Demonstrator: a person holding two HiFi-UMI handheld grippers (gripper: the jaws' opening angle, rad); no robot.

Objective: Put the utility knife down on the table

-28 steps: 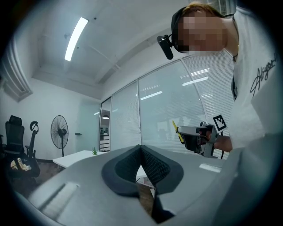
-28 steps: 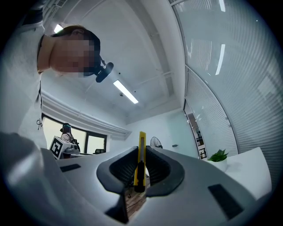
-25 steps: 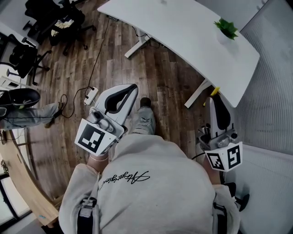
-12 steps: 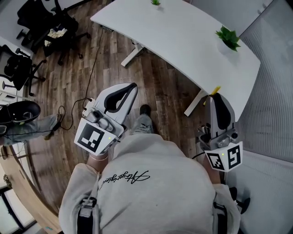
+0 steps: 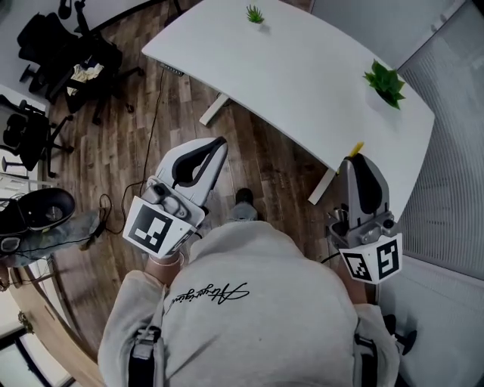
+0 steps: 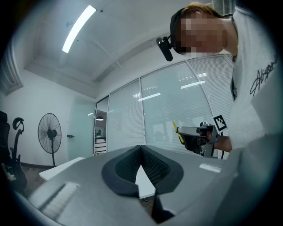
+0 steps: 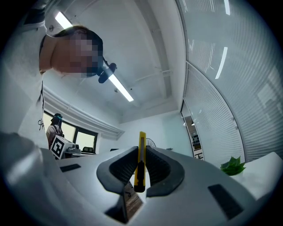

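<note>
A: What's the right gripper (image 7: 141, 149) got?

B: A yellow utility knife (image 7: 141, 162). The two jaws are closed on its dark lower end, and it stands upright with the yellow tip poking out past the jaw tips.

A: And behind it?

B: A long ceiling light strip (image 7: 120, 89) up top and slatted blinds (image 7: 221, 101) curving down the right side. A green plant (image 7: 233, 165) sits low on the right, on the white table (image 7: 268, 161). Far left there's a marker cube (image 7: 57, 147). A sliver of wooden floor (image 7: 132, 195) shows under the jaws.

White table (image 5: 302, 83) bears small plant (image 5: 255, 13), larger plant (image 5: 386, 84), well apart.
</note>
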